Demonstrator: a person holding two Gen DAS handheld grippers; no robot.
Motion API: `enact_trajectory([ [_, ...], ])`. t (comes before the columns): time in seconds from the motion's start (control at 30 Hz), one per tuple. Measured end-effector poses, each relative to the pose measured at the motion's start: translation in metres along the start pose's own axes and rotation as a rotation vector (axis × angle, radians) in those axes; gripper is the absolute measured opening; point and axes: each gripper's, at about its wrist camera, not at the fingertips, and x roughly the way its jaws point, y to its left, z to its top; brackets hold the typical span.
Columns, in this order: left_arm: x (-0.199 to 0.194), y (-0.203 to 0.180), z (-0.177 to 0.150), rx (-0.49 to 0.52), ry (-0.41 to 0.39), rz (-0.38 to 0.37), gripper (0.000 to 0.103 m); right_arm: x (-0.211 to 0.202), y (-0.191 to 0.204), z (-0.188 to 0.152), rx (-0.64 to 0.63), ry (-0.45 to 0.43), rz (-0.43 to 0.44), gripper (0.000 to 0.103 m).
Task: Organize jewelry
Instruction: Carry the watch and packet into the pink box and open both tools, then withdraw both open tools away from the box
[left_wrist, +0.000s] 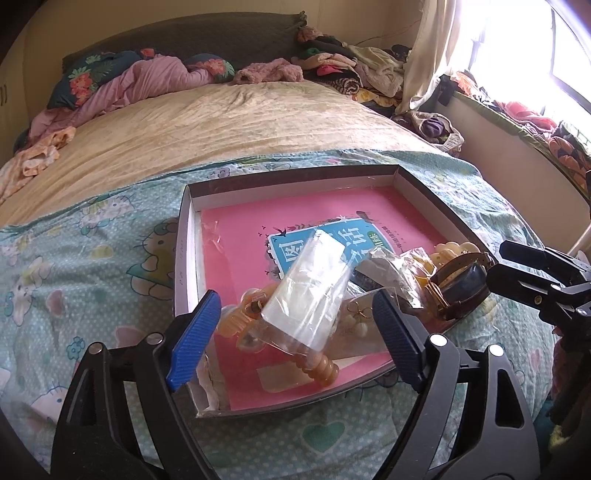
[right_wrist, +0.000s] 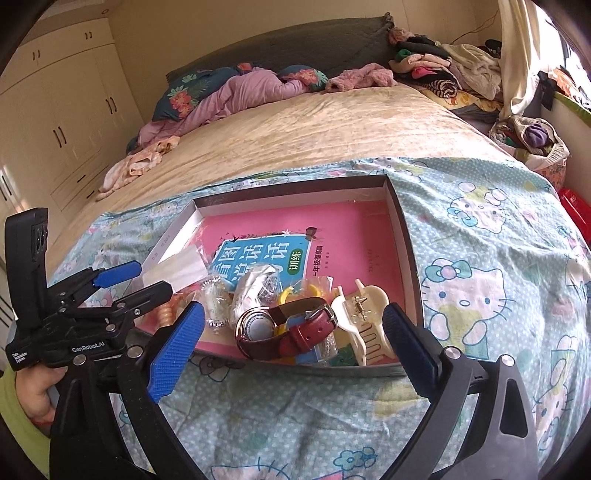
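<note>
Pink book cover lines the shallow box tray (right_wrist: 404, 236) lying on the Hello Kitty sheet (right_wrist: 480, 280) of the bed, and the jewelry sits heaped at the tray's near edge. My right hand-held gripper (right_wrist: 291, 339) hangs wide apart just in front of the red-strapped wristwatch (right_wrist: 284, 330) and the cream hair claw (right_wrist: 364, 317). My left hand-held gripper (left_wrist: 295, 325) is also spread wide, around a clear plastic bag (left_wrist: 314, 280) above the amber bead bracelet (left_wrist: 319, 363).
</note>
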Motion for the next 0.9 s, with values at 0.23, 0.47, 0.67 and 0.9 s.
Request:
enact_trajectory([
  [0.23, -0.009, -0.001, 0.003, -0.001, -0.003, 0.022, 0.093, -0.008, 0.001, 0.002, -0.003, -0.007, -0.003, 0.097],
  [0.47, -0.02, -0.004, 0.004, -0.002, -0.008, 0.032, 0.093, -0.02, 0.004, 0.004, -0.007, -0.022, -0.002, 0.097],
  [0.67, -0.033, -0.008, 0.005, -0.009, -0.021, 0.029, 0.093, -0.034, 0.008, 0.004, -0.016, -0.042, 0.0, 0.098],
  [0.9, -0.052, -0.014, 0.004, -0.013, -0.03, 0.021, 0.093, -0.056, 0.016, 0.0, -0.029, -0.075, 0.004, 0.098],
])
